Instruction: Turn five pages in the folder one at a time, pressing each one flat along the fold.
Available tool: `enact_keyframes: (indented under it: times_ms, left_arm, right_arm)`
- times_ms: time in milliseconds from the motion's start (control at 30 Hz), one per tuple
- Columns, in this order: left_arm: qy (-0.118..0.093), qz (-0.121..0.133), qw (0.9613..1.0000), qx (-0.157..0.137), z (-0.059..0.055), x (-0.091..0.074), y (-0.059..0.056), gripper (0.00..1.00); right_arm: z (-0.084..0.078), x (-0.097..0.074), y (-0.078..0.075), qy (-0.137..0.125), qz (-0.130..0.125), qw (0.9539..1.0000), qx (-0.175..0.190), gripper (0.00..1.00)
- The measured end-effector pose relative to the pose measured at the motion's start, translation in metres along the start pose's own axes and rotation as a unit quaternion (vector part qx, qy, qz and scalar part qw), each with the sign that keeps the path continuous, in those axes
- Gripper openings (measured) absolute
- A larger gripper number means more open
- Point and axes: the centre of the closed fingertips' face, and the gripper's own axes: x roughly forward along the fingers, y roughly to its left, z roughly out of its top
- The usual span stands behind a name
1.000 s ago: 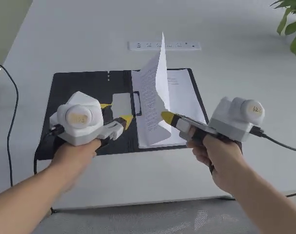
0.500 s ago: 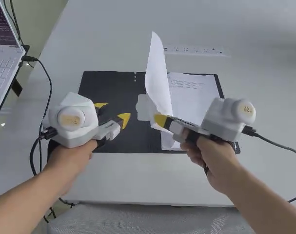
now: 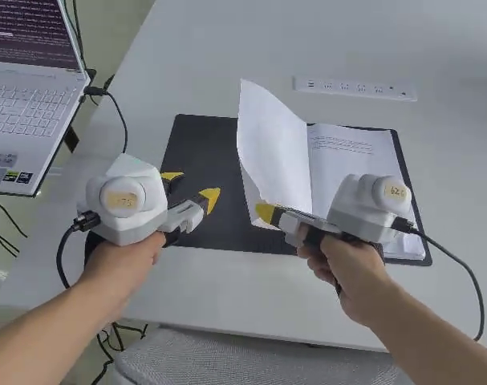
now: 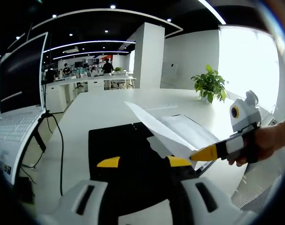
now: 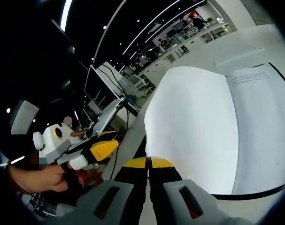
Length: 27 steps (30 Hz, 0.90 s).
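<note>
Nearest: left gripper (image 3: 190, 186) is held over the near-left part of the folder (image 3: 201, 152), jaws spread, nothing between them. Right gripper (image 3: 267, 213) is clenched on the lower edge of one page (image 3: 277, 160); in the right gripper view the jaws are seen pressed together on that edge. The page is lifted off the stack, standing roughly upright near the fold and leaning a little left, not yet laid over. The folder lies open on the table (image 3: 227, 277), close to the front edge. Contents: a stack of printed sheets (image 3: 351, 152) sits in the right half. The left half reads as bare black cover where visible; the strip by the fold is hidden by the raised page. Status, as judged: likely the first turn, about half done. Laying the page down and pressing along the fold are not yet done, and four more turns are probably left, though the count cannot be confirmed. Farther out: laptop (image 3: 26, 88) at left, power strip (image 3: 355, 87) beyond the folder, plant (image 4: 209, 84) at the far end.
</note>
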Motion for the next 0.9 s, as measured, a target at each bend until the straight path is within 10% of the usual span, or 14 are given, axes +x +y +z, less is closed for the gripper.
enact_keyframes:
  times_ms: [900]
  left_arm:
    - [0.044, -0.016, 0.9989, 0.005, -0.04, 0.022, -0.003, 0.3]
  right_arm:
    - [-0.068, 0.063, -0.021, 0.089, -0.035, 0.9954, -0.003, 0.0]
